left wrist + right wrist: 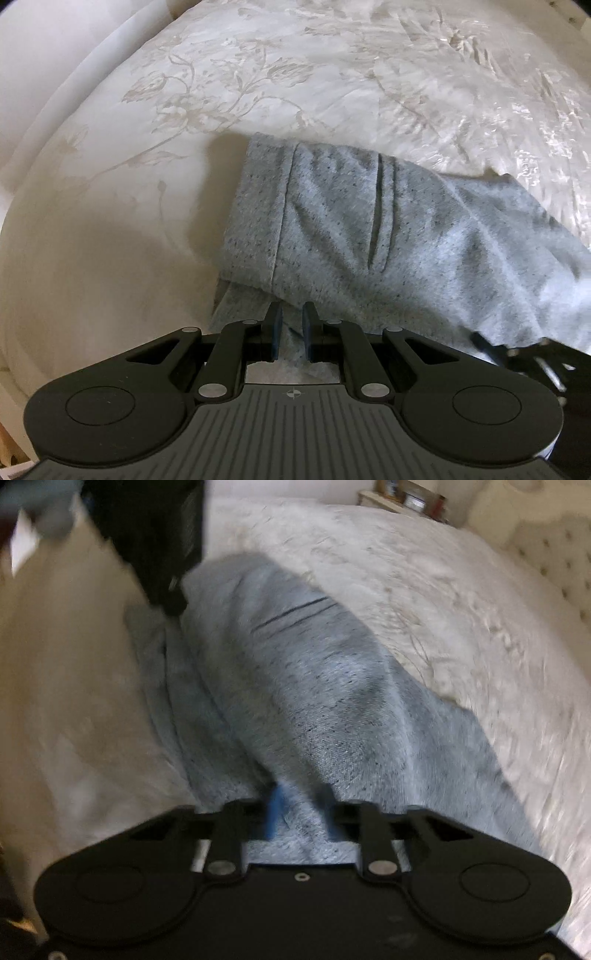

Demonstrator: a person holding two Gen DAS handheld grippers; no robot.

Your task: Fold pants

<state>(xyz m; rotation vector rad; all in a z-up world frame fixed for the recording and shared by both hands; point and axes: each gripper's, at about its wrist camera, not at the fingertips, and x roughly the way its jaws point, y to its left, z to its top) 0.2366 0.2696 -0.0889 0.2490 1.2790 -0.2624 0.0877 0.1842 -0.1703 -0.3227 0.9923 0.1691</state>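
A home bedroom: a bed under a cream floral bedspread (229, 85), tufted headboard (554, 550) behind.

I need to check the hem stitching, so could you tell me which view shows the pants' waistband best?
The left wrist view: the waistband is sharp and seen whole. The right wrist view shows that end far off and motion-blurred.

The pants (369, 229) are light heather grey flecked with tiny dark specks, with 2 thin dark lines across the fabric. The bed (295, 66) wears a cream-white cover with a pale beige floral vine pattern. Each claw is black, with blue pads (274, 812).
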